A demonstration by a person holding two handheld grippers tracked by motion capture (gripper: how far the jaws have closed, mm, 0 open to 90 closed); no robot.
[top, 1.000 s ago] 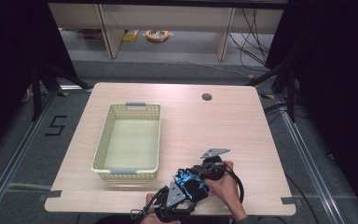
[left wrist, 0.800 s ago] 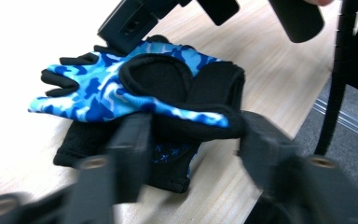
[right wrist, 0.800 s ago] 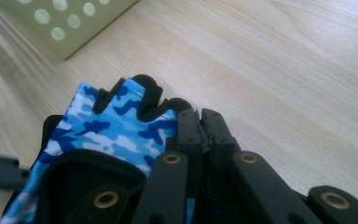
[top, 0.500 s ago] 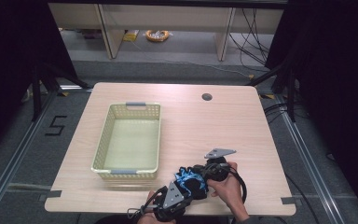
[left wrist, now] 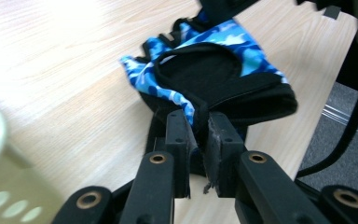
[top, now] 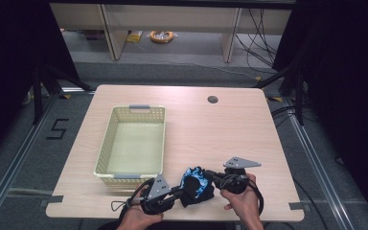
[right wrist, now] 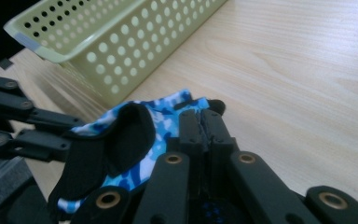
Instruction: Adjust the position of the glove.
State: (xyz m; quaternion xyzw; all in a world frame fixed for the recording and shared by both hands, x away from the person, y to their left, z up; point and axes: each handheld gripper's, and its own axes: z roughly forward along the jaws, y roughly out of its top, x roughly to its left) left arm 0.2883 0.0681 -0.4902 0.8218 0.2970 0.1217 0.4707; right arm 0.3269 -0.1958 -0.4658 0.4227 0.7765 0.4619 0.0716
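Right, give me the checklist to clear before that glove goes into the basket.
1. Left tool shut on the glove: ok.
2. Right tool shut on the glove: ok.
3. Glove lifted off the table: cannot tell.
4. Basket empty inside: ok.
5. Basket upright, open side up: ok.
6. Nothing on the table between glove and basket: ok.
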